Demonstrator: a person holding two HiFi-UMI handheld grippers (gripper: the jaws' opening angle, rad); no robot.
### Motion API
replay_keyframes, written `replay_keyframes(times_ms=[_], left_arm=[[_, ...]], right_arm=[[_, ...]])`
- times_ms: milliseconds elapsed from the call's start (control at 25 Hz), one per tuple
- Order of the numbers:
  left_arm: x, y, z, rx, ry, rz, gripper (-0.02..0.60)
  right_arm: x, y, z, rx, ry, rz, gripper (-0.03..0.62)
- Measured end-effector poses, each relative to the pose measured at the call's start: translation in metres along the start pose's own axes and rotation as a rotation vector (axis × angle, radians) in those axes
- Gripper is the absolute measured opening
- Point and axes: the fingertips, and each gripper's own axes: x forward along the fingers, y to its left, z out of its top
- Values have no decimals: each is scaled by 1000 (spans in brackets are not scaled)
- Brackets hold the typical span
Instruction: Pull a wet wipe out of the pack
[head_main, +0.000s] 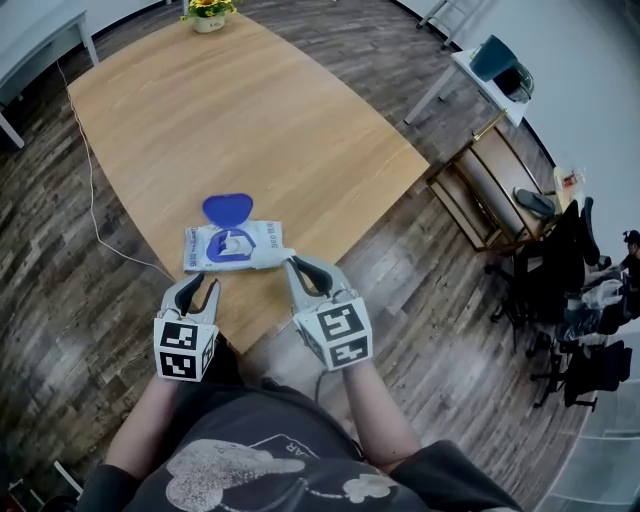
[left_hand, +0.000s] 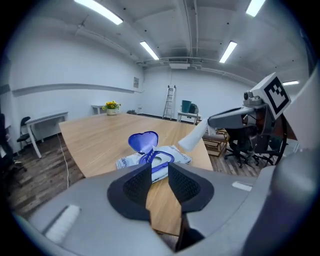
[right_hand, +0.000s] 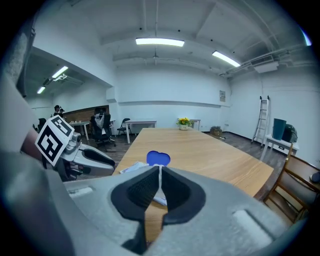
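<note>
Beside the open wet-wipe pack (head_main: 236, 245), the right gripper (head_main: 293, 262) clamps a wipe (left_hand: 192, 136), seemingly pulled almost free; the left gripper (head_main: 200, 284) stands half-open, empty.

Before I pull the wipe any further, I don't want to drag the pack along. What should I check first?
1. Lid open: ok. The blue lid stands up off the pack.
2. Grip on the wipe: ok. The right gripper has its fingers shut on the white wipe.
3. Pack held down: not ok. The left gripper is open, empty and short of the pack.
4. Wipe clear of the opening: cannot tell.
5. Pack flat on the table: ok, though it lies near the edge.
</note>
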Motion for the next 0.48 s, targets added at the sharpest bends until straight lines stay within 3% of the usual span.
replay_keyframes(times_ms=[280, 480], left_arm=[[-55, -34, -7, -21, -73, 112, 30], [-107, -59, -11, -45, -132, 187, 18]], right_arm=[[-62, 20, -17, -5, -59, 72, 8], [-103, 44, -35, -32, -56, 150, 8]])
